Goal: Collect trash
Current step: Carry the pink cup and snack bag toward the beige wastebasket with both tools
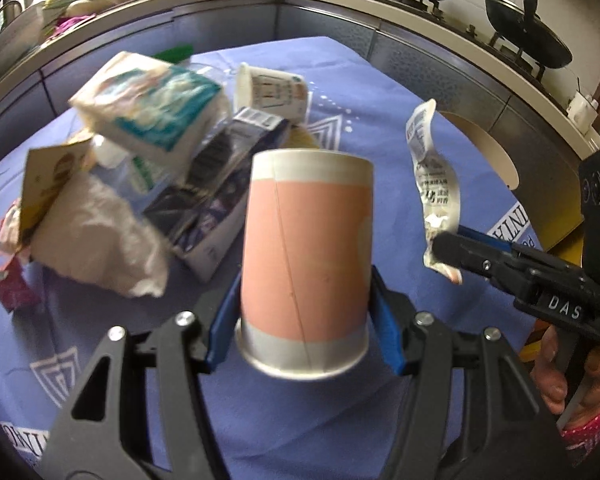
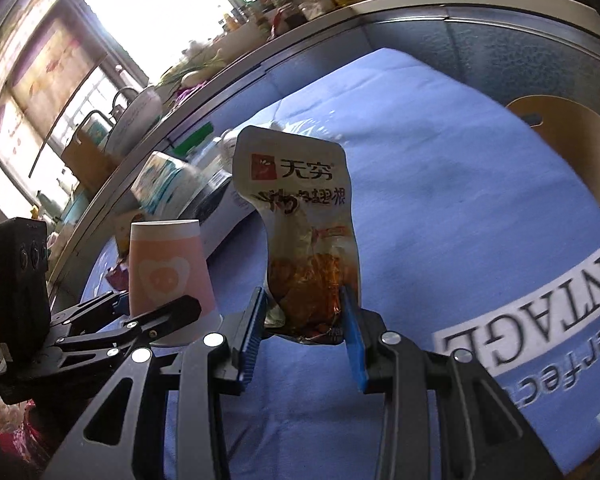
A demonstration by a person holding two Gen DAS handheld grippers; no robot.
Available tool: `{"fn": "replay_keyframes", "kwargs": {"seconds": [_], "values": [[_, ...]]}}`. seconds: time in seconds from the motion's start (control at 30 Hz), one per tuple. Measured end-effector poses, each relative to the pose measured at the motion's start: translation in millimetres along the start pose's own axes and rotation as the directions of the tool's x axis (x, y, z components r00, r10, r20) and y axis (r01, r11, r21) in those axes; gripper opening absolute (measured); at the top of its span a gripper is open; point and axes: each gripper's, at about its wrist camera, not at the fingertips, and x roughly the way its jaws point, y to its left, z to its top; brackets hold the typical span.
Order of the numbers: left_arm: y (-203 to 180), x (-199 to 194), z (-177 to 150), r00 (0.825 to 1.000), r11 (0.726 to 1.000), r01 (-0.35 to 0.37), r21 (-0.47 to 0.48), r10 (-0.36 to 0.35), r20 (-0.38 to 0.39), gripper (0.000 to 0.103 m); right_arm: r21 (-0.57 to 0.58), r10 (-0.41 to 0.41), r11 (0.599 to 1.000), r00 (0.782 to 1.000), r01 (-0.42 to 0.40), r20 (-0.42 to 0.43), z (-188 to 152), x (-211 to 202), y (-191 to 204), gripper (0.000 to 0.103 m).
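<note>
Both pairs of jaws are clenched on trash. We see the left gripper [image 1: 306, 312] grasping a pink paper cup [image 1: 308, 256] near its rim, blue pads [image 1: 386, 328] pressed against either side; the cup is upside down, its base pointing away from the jaws, lifted clear of the desk [image 1: 380, 80]. The right gripper [image 2: 306, 320] grasps a crumpled snack pouch [image 2: 304, 216] by its lower end, so the pouch stands up beyond the jaws with its printed face toward the camera. From the left wrist view the same pouch [image 1: 436, 184] hangs to the right of the cup, pinched by the right gripper [image 1: 448, 252], with a hand [image 1: 568, 376] on that gripper's handle.

Beyond and to the left of the left jaws lies a heap of other rubbish on the blue cloth: a tissue pack [image 1: 152, 108], a dark carton [image 1: 220, 196], a white yoghurt tub [image 1: 268, 90] on its side, a crumpled white bag [image 1: 100, 236] and a small pink wrapper [image 1: 10, 280]. Past the right jaws, to the right, we see a round brown paper container [image 2: 564, 148] at the desk's edge.
</note>
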Motion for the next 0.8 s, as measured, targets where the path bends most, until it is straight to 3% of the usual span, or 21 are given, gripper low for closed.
{"fn": "replay_keyframes", "kwargs": {"seconds": [0.4, 0.8], "values": [[18, -26, -15, 0.997, 0.998, -0.054, -0.030, 0.056, 0.061, 0.058, -0.068, -0.003, 0.998, 1.000, 0.002, -0.013, -6, -2, 39, 0.036], [15, -25, -7, 0.994, 0.997, -0.082, -0.014, 0.083, 0.067, 0.058, -0.062, 0.004, 0.998, 1.000, -0.005, -0.013, -7, -3, 32, 0.036]]}}
